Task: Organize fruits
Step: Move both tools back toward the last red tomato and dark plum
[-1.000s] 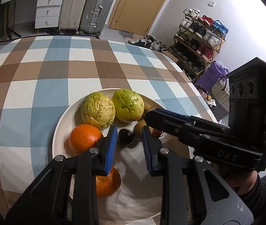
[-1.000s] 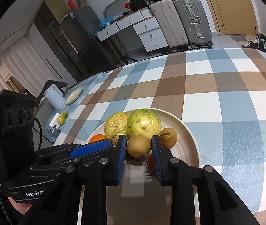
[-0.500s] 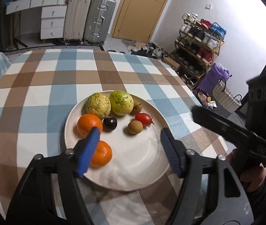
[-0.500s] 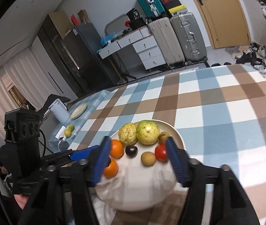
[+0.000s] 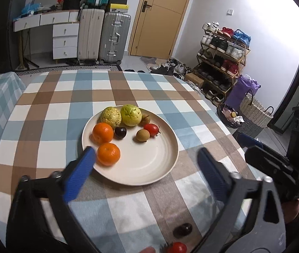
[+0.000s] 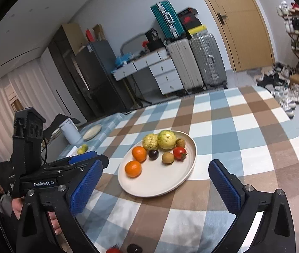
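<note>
Fruits [image 5: 107, 131], round and glossy, on smooth cream plate [image 5: 149, 164], both grippers' ribbed blue fingers [image 6: 86, 186] opening wide, empty.

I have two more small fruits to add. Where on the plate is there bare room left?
The plate's near half is bare, from the closer orange and the small brown fruit to the front rim. The far half is crowded: two green fruits, oranges, cherry, tomato.

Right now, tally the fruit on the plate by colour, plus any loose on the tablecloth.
Plate:
Orange: 2
Yellow-green: 2
Brown: 2
Red: 1
Dark purple: 1
Tablecloth, near edge:
Red: 1
Dark: 1
Total: 10
</note>
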